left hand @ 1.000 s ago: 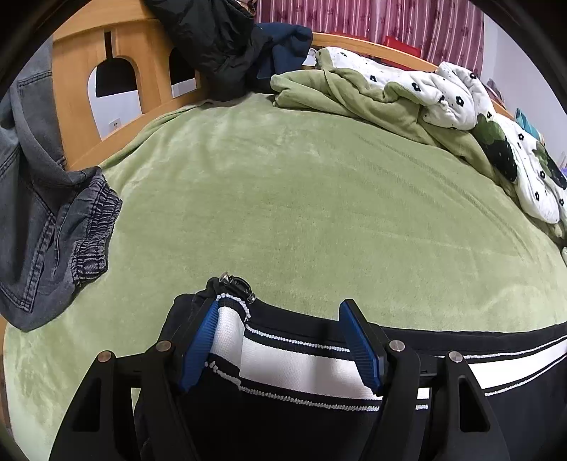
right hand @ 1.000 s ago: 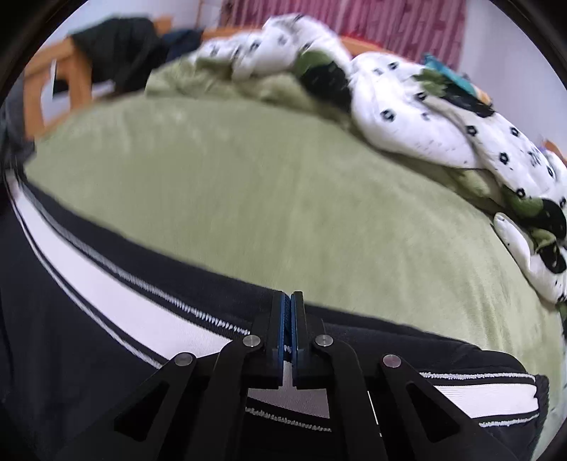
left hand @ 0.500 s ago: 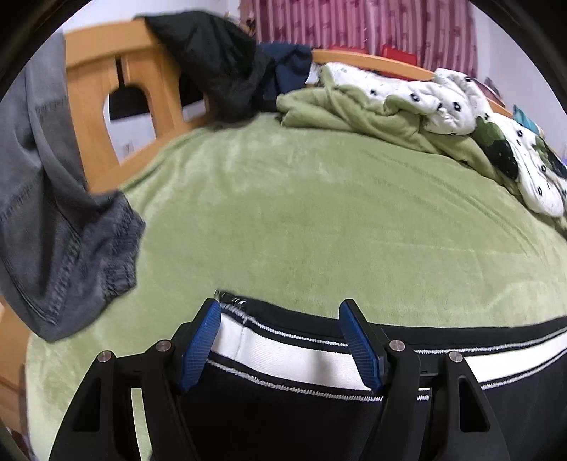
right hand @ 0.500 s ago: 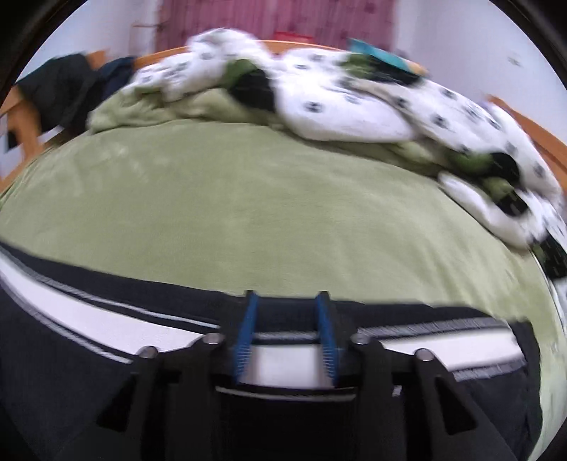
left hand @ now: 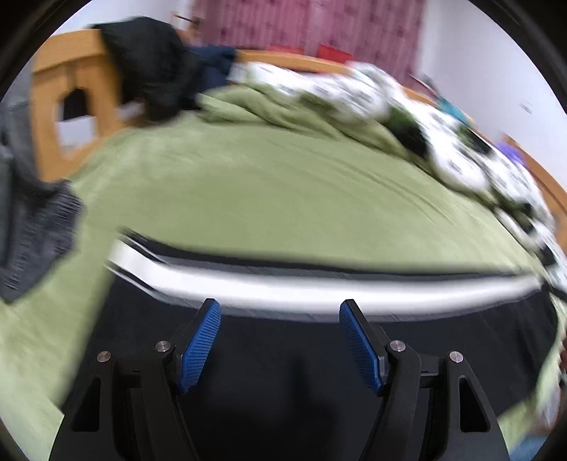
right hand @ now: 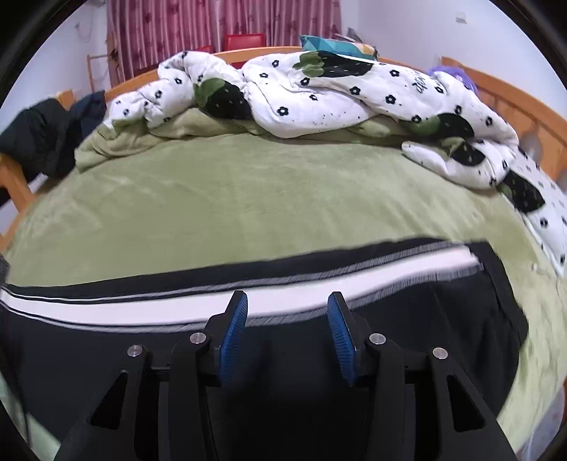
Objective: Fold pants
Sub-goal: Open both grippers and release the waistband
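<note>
A: Black pants [right hand: 319, 372] flat on the green bed sheet [right hand: 248, 198], laid crosswise along the near edge of the bed. White side stripe [right hand: 177, 308] with thin grey-white piping on the far edge of the pants, running left to right.

B: Same in left wrist view — pants [left hand: 283, 354] below, stripe [left hand: 319, 287] across, sheet [left hand: 265, 198] beyond. Heavily blurred there.

A: Left hand-held gripper [left hand: 280, 344]?

B: Jaws standing well apart, blue pads [left hand: 198, 347] bare, nothing clamped. Hovering over the dark cloth just short of the stripe; touching or not — cannot tell.

A: Right hand-held gripper [right hand: 287, 333]: jaws opening, moderately apart. Only the flat cloth seen behind the gap, no fold pinched, pads [right hand: 232, 337] free. Tips level with the stripe's near edge.

B: Right end of pants [right hand: 496, 283] squared off on the sheet, short of the bed's right side.

A: Surroundings: white quilt with black flowers [right hand: 319, 92] bunched along the far side, green blanket [right hand: 149, 131] crumpled under it. Dark jacket [right hand: 39, 138] draped on the wooden bed frame [right hand: 514, 103] at far left. Pink curtain [right hand: 212, 25] behind.

B: Left view adds a grey denim garment [left hand: 32, 227] at the left edge, lying partly on the sheet, apart from the pants.
</note>
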### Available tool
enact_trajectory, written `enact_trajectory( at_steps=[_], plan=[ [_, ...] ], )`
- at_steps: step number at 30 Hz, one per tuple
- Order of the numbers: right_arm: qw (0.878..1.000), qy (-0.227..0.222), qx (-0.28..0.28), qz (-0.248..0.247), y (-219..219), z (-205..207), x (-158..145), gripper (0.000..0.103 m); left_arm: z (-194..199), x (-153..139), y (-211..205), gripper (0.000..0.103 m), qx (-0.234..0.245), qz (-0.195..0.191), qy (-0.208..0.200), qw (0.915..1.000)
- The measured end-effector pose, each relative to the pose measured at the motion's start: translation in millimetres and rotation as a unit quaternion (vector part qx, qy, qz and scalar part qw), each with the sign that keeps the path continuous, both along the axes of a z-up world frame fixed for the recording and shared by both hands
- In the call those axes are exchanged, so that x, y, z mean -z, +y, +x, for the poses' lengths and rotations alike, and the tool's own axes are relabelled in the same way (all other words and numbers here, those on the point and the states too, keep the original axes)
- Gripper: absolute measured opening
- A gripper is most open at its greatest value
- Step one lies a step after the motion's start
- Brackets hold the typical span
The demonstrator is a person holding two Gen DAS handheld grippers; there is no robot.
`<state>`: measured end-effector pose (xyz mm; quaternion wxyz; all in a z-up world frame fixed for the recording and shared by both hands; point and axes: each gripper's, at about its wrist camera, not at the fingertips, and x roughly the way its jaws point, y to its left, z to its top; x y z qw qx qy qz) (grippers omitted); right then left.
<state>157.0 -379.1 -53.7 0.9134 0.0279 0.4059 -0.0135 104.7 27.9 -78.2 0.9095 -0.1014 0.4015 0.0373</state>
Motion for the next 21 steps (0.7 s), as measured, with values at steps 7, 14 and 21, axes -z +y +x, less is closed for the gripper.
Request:
enact_trajectory(
  at_steps=[7,14,21],
  plan=[
    [0.997,-0.030,-0.030,-0.063,62.1,-79.8,-17.7,0.047,-45.4,50.6,-84.9,0.068,0.104,0.087,0.036,0.9901],
    [0.997,0.006,-0.071,-0.030,96.7,-108.4,2.7,0.047,-84.9,59.2,-29.8,0.070,0.068,0.124,0.029,0.9896],
    [0.995,0.028,-0.073,-0.066,128.8,-100.0,19.0,0.047,-110.6,58.3,74.9,0.069,-0.049,0.101,0.037,0.9930]
  ],
)
